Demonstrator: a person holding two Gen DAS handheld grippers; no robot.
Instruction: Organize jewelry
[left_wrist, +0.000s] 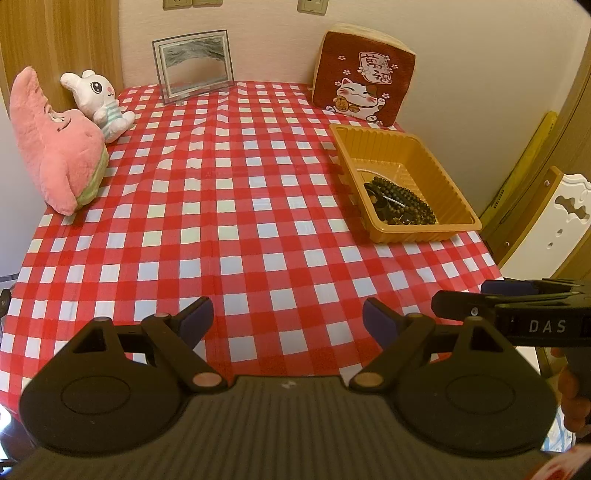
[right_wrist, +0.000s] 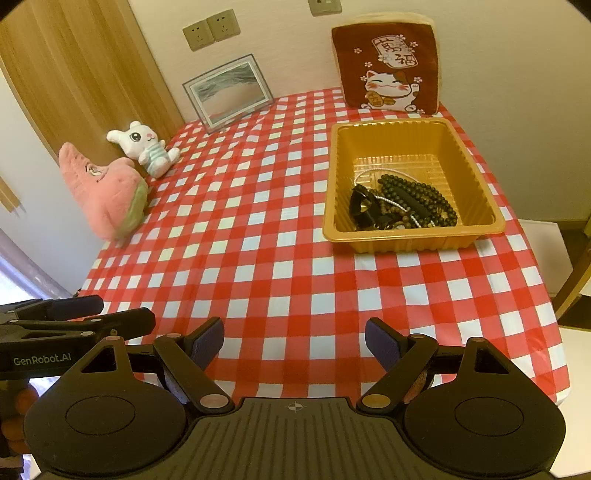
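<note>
Left wrist view: the left gripper hangs above the near edge of the red-and-white checked tablecloth, its fingers spread wide with nothing between them. The landmark is the orange plastic tray, which sits on the cloth ahead and to the right of this gripper. Inside the tray, toward its near end, lies the jewelry: dark beaded strands tangled with a thin pale chain. Behind the tray, the red lucky-cat cushion leans at the wall. Well left of the tray, at the far end of the cloth, stands a picture frame; further left sit a white plush rabbit and a pink plush star. The right gripper enters from the right edge, nearer than the tray, seen side-on.

Right wrist view: the right gripper is spread wide and holds nothing, poised over the near cloth, nearer than the tray and apart from it. The jewelry rests in the tray's near half, dark beads, a black chunky piece and the pale chain piled together. The left gripper's tips show at the left edge, well left of the tray.
</note>
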